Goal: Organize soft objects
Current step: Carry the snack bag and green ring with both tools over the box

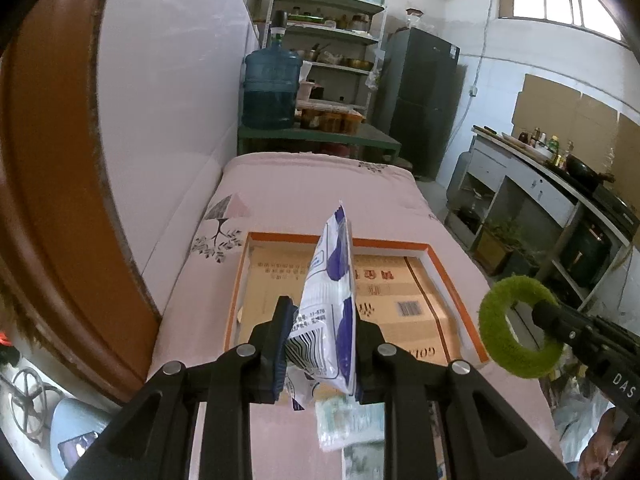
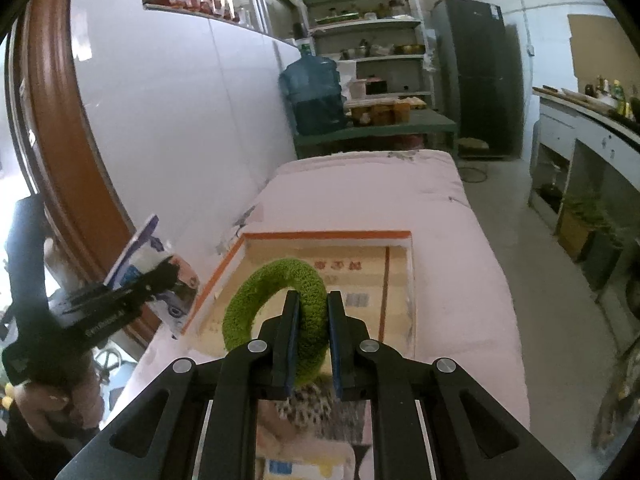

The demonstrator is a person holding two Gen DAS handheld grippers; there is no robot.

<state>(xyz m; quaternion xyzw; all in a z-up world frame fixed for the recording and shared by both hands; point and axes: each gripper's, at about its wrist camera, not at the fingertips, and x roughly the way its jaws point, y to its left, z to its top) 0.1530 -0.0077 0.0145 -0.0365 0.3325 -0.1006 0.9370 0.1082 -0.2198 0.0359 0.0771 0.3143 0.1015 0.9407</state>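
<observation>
My left gripper [image 1: 320,312] is shut on a white and blue soft packet [image 1: 330,300] and holds it upright above the near edge of an orange-rimmed cardboard box [image 1: 440,272]. My right gripper [image 2: 313,300] is shut on a fuzzy green ring [image 2: 256,300] and holds it above the same box [image 2: 404,280]. In the left wrist view the green ring [image 1: 496,340] hangs at the right, beside the box. In the right wrist view the left gripper [image 2: 160,276] with the packet [image 2: 140,248] is at the left.
The box lies on a table covered with a pink cloth [image 1: 312,188]. More soft packets [image 1: 348,420] lie on the cloth below the left gripper, and a leopard-print item [image 2: 312,404] lies below the right one. A white wall [image 1: 168,120] runs along the left.
</observation>
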